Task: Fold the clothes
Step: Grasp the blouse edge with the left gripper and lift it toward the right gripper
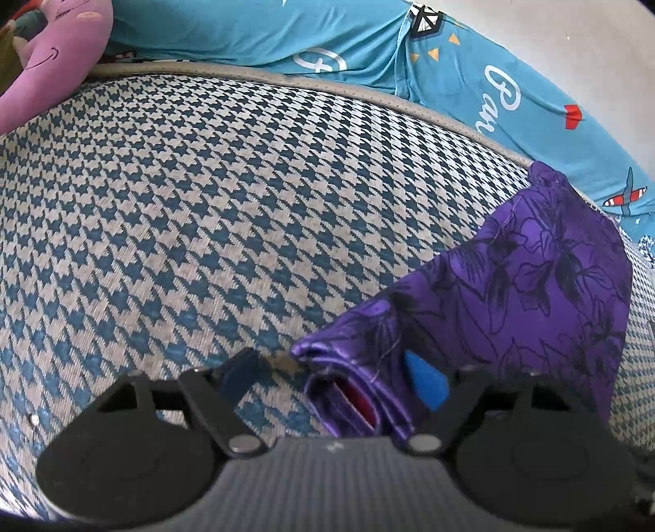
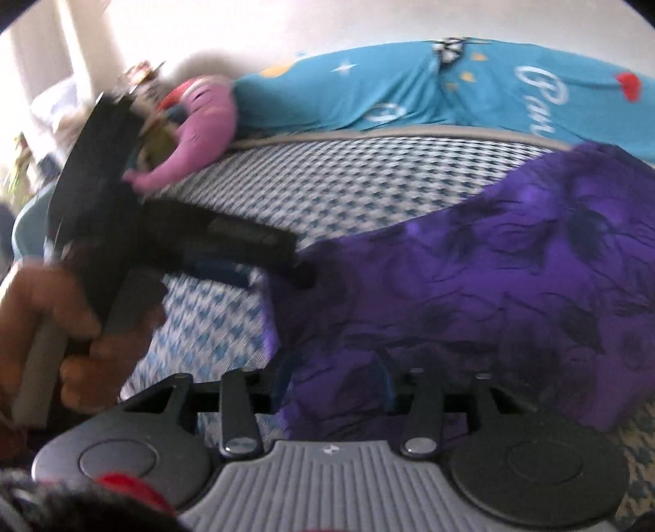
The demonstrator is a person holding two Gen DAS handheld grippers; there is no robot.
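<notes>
Houndstooth mattress (image 1: 204,213), blue/grey, carries all items. Teal printed sheet (image 1: 327,37) bunched along far edge. Purple floral garment (image 1: 532,286) lies on mattress, right side, folded corner toward cameras. Pink plush (image 1: 61,53) at far left. Left gripper (image 1: 333,368): fingers spread wide, garment corner between them. Right gripper (image 2: 333,380): fingers apart w/ garment fabric between; grip can't be confirmed, view blurred

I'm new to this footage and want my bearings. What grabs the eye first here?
The purple floral garment, lying rumpled on the houndstooth mattress, its edge between the left gripper fingers. Behind it runs teal printed bedding, with a pink plush toy at the far left corner.
</notes>
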